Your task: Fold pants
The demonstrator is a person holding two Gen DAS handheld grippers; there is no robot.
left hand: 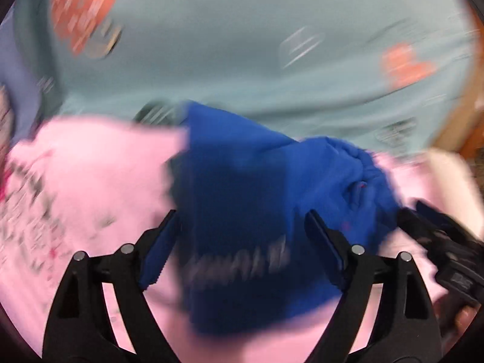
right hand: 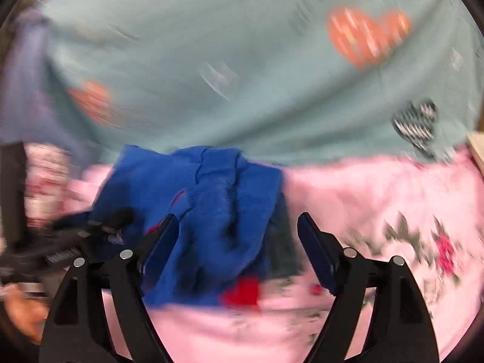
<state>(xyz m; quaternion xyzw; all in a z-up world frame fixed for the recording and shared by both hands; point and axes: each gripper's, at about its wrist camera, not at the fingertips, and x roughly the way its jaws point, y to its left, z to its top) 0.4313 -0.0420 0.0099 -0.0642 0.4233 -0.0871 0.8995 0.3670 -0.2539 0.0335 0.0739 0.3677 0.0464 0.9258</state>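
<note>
One pair of blue pants [left hand: 242, 211] is seen, laid on one pink floral blanket [right hand: 378, 205]. One pale green sheet [right hand: 242, 60] with printed hearts is counted behind. Two grippers are counted: left gripper [left hand: 240, 227], right gripper [right hand: 237, 228].

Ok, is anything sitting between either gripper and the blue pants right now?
Nothing visible does. The blue pants lie bunched on the pink sheet, directly ahead of the open left gripper. The right gripper, also open, looks straight onto the same cloth. Both views are blurred, so small things could be missed.
</note>
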